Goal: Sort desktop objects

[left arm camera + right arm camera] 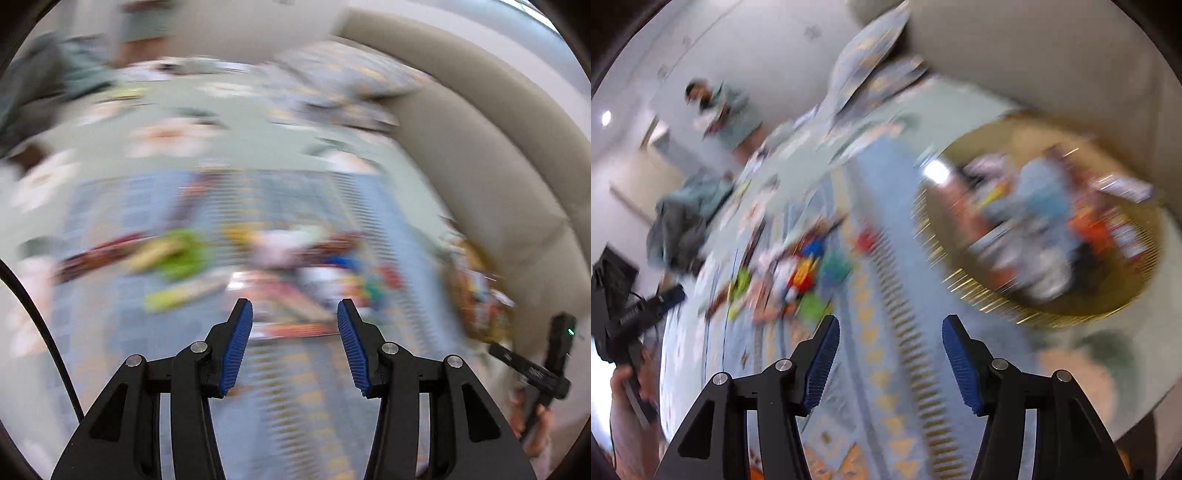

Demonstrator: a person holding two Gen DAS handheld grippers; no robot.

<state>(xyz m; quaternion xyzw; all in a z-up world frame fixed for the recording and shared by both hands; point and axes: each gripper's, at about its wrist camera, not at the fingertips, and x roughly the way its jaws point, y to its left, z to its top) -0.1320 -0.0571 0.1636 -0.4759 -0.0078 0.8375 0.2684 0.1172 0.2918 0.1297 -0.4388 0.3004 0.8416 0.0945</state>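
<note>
Partway through, by the look of it. Already loaded: a round gold wire basket (964, 291) off to the right on the patterned blue cloth (871, 369), packed with blurred packets. Still waiting: a loose pile of colourful small objects (801, 273) mid-cloth, well apart from the basket. Left gripper (294, 314) partly open, nothing between the blue pads, aimed at that pile. Right gripper (890, 328) likewise partly open and empty, hovering between pile and basket. Plenty left to sort.

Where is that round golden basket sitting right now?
The golden basket sits upper right in the right wrist view, on the blue patterned cloth, right of the heap of colourful items.
</note>
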